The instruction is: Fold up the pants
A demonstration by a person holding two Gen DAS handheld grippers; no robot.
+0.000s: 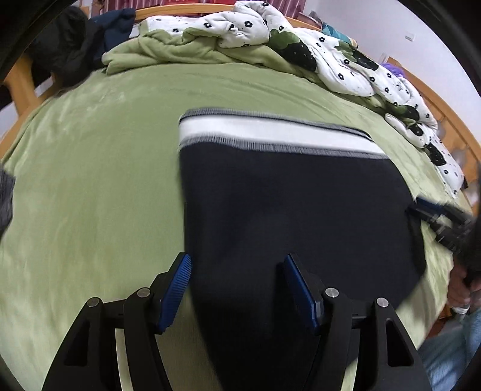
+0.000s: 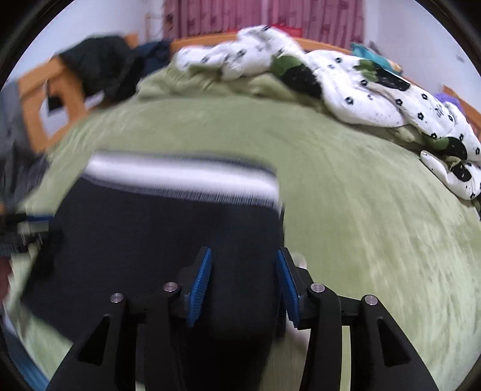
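Note:
Dark navy pants (image 1: pixel 285 210) with a white waistband (image 1: pixel 270 135) lie on the green bed, waistband at the far end. My left gripper (image 1: pixel 237 261) is open over the near left part of the pants, fabric between its blue pads. My right gripper (image 2: pixel 243 258) is open over the near right edge of the pants (image 2: pixel 150 240), dark fabric between its pads. The right gripper also shows at the right edge of the left wrist view (image 1: pixel 442 219), and the left gripper at the left edge of the right wrist view (image 2: pixel 24 228). The right view is blurred.
A green sheet (image 1: pixel 90 195) covers the bed. A white flowered quilt (image 1: pixel 345 66) is bunched along the far and right side. Dark clothes (image 1: pixel 75 39) hang on the wooden bed frame (image 1: pixel 21 87) at the far left. Pink curtains (image 2: pixel 264 18) hang behind.

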